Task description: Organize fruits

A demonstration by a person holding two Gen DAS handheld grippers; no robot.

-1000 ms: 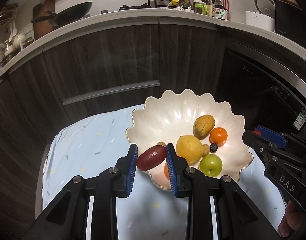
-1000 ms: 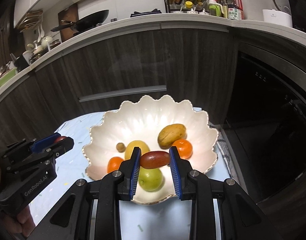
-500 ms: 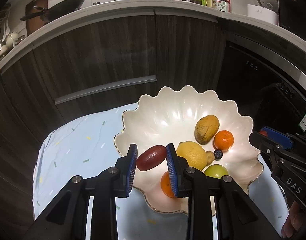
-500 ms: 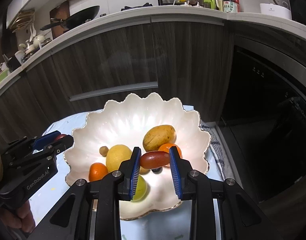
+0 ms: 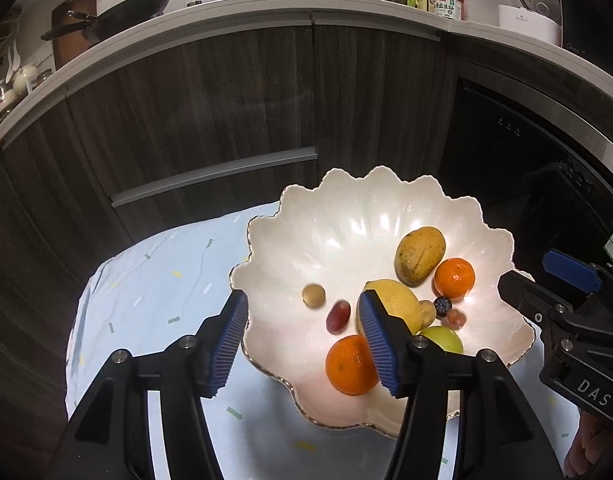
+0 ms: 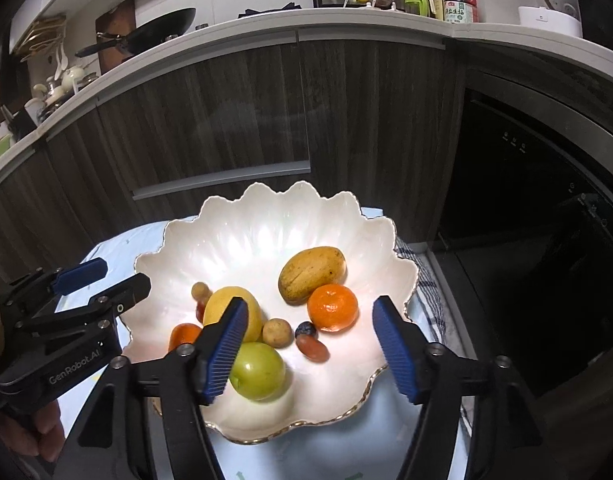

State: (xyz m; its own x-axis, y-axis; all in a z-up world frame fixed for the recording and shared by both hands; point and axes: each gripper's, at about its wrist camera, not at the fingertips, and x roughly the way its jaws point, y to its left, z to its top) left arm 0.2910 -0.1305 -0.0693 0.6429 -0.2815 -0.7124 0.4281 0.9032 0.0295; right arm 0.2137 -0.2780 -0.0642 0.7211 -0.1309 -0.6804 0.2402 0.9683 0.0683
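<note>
A white scalloped bowl (image 5: 346, 216) (image 6: 266, 216) holds a mango (image 5: 420, 255) (image 6: 312, 274), a lemon (image 5: 398, 306) (image 6: 226, 304), two oranges (image 5: 454, 279) (image 5: 350, 364), a green apple (image 6: 258, 370), a blueberry (image 6: 305, 329) and small brown fruits. Two dark red jujubes lie in it, one (image 5: 338, 316) below my left gripper (image 5: 302, 342), one (image 6: 312, 347) below my right gripper (image 6: 306, 346). Both grippers are open and empty above the bowl's near side.
The bowl stands on a pale blue cloth (image 5: 154, 292) over a small table. Dark wooden cabinets (image 5: 210, 112) and a black appliance (image 6: 526, 208) stand close behind. A checked towel (image 6: 430, 292) lies at the bowl's right.
Both grippers opened and let go of their red jujubes, which now lie in the bowl. Both moved a little forward over the bowl.
</note>
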